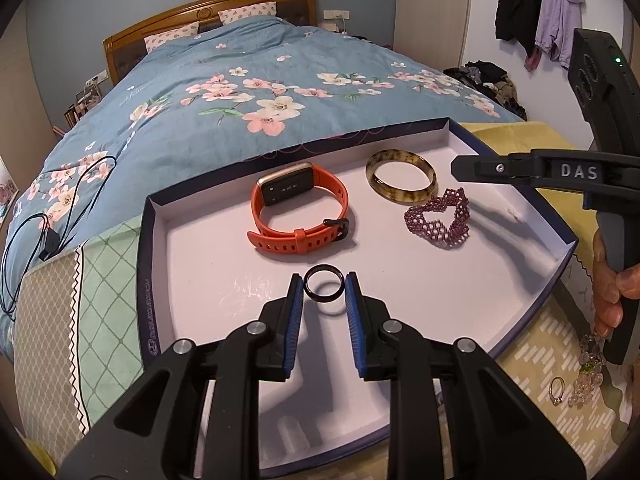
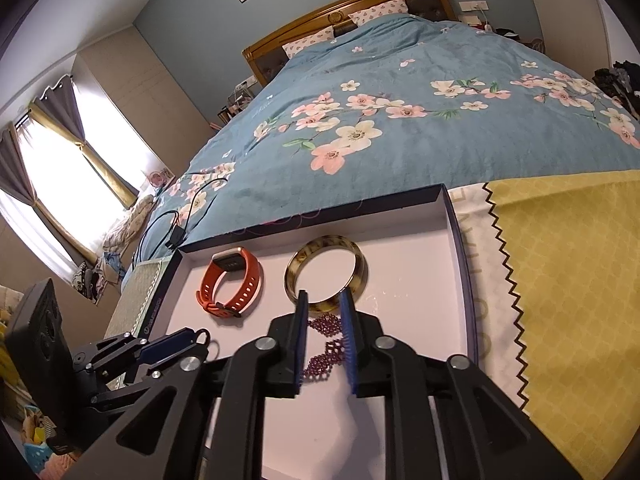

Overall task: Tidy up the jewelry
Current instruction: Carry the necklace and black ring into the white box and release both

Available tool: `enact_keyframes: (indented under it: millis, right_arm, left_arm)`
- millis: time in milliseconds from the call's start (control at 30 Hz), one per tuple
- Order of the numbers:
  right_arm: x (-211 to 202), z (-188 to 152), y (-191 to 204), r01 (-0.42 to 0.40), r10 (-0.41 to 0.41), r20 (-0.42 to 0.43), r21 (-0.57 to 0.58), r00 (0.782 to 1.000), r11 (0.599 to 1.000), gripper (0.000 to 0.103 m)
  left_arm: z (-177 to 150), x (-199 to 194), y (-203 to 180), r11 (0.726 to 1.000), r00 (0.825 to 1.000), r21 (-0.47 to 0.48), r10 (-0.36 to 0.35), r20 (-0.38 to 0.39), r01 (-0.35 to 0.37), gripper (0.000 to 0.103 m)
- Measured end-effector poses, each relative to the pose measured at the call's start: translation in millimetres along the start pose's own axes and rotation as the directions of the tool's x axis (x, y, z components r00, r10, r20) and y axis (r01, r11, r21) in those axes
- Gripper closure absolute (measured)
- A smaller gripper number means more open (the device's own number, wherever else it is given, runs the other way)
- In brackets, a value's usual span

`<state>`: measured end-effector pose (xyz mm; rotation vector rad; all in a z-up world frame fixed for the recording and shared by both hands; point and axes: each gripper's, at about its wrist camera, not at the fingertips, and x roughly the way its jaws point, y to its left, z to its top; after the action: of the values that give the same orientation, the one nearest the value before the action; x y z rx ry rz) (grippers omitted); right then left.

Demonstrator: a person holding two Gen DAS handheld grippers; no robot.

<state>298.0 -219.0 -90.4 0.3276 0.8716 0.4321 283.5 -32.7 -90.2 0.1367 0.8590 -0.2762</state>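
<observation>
A shallow white-lined box point(image 1: 400, 284) holds an orange smartwatch point(image 1: 298, 210), a tortoiseshell bangle point(image 1: 401, 176) and a purple beaded bracelet point(image 1: 438, 216). My left gripper point(image 1: 324, 285) is shut on a black ring point(image 1: 324, 289) and holds it just above the box floor. My right gripper point(image 2: 324, 306) is open and empty, above the beaded bracelet point(image 2: 326, 346) and near the bangle point(image 2: 326, 274). The watch point(image 2: 232, 282) lies to its left. The right gripper also shows in the left wrist view point(image 1: 456, 169).
The box sits on a patterned cloth point(image 2: 560, 280) at the foot of a bed with a blue floral duvet point(image 1: 240, 92). A gold ring point(image 1: 557, 390) and clear bead jewelry point(image 1: 588, 372) lie on the cloth right of the box. A black cable point(image 1: 48, 216) lies on the duvet.
</observation>
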Motion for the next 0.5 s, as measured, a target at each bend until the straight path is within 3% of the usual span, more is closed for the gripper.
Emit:
enact_keyframes:
  millis: [67, 300, 500]
  right_arm:
    - [-2.9, 0.0, 1.0, -0.006, 0.006, 0.01, -0.001, 1.0, 1.0, 0.077]
    - [-19.8, -2.8, 8.8, -0.047, 0.048, 0.032, -0.025, 0.998, 0.999, 0.072]
    - [-47.5, -14.6, 21.0, -0.041, 0.049, 0.057, -0.127, 0.997, 0.991, 0.061]
  left_arm:
    - [1.3, 2.9, 0.3, 1.0, 1.0, -0.002, 0.006, -0.005, -0.006, 0.081]
    - [6.3, 11.9, 1.8, 1.0, 1.0, -0.013, 0.008, -0.022, -0.008, 0.081]
    - [6.6, 11.4, 1.4, 1.0, 1.0, -0.02, 0.018, -0.019, -0.019, 0.077]
